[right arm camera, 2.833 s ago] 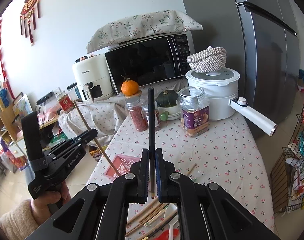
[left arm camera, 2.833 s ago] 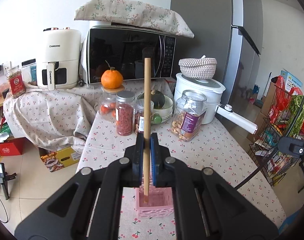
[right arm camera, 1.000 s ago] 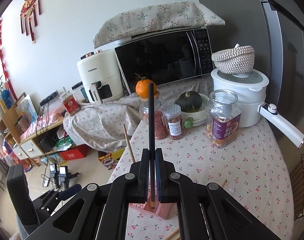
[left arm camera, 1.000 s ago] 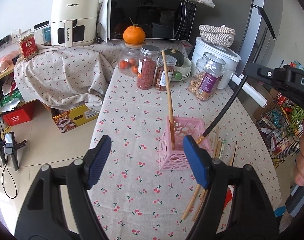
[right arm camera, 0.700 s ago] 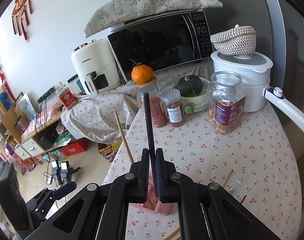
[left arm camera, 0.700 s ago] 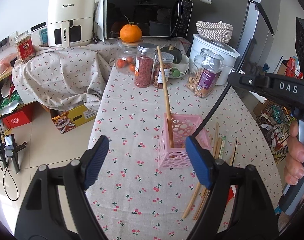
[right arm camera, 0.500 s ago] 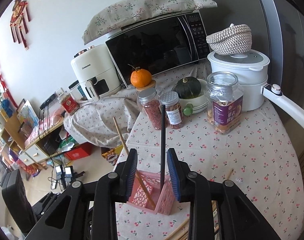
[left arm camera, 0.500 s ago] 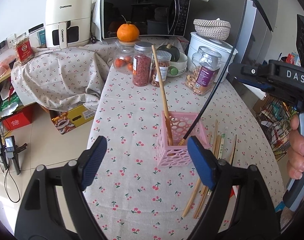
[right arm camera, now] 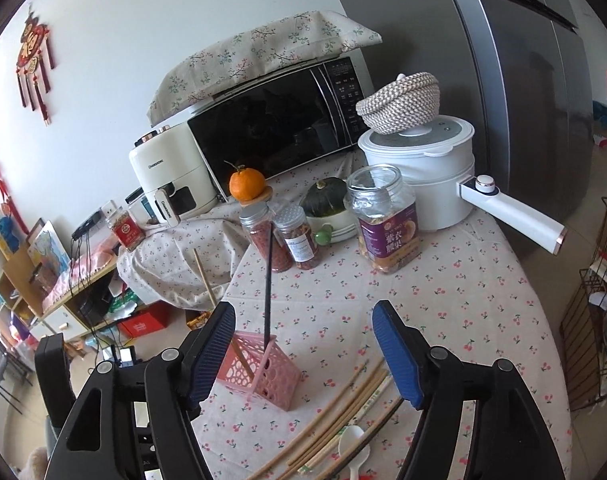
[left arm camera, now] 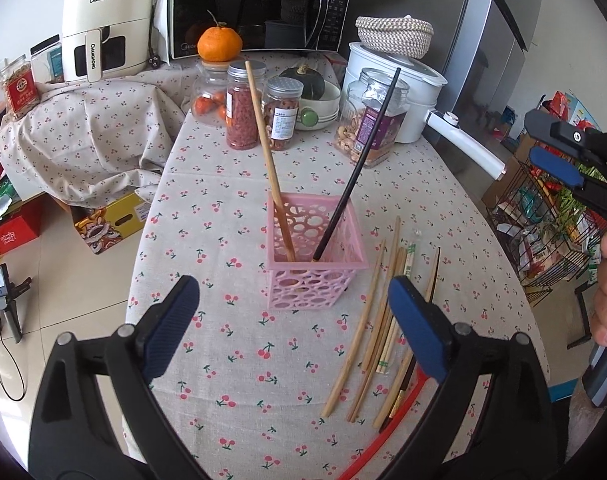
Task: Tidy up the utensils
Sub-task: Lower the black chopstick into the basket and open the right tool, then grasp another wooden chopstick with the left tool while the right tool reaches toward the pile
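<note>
A pink perforated basket (left arm camera: 315, 276) stands on the cherry-print tablecloth (left arm camera: 231, 344). In it lean a wooden chopstick (left arm camera: 266, 152) and a black chopstick (left arm camera: 361, 152). Several loose chopsticks (left arm camera: 379, 316) lie on the cloth right of the basket, with a red utensil (left arm camera: 387, 432) beside them. My left gripper (left arm camera: 291, 332) is open and empty in front of the basket. My right gripper (right arm camera: 303, 356) is open and empty above the basket (right arm camera: 259, 372); the black chopstick (right arm camera: 268, 284) and wooden chopstick (right arm camera: 205, 280) stand in it. A white spoon (right arm camera: 353, 444) lies among chopsticks (right arm camera: 343, 404).
Jars (left arm camera: 243, 108), a big nut jar (left arm camera: 377, 120), a bowl with a squash (left arm camera: 315, 92) and a white cooker (left arm camera: 403, 92) with a long handle (left arm camera: 463, 148) stand at the table's far end. A microwave (left arm camera: 255, 8) and an air fryer (left arm camera: 103, 24) are behind. A wire rack (left arm camera: 543, 220) stands right.
My right gripper opened wide and let go of the black chopstick, which now leans in the basket, then drew back. My left gripper stays open and has shifted slightly.
</note>
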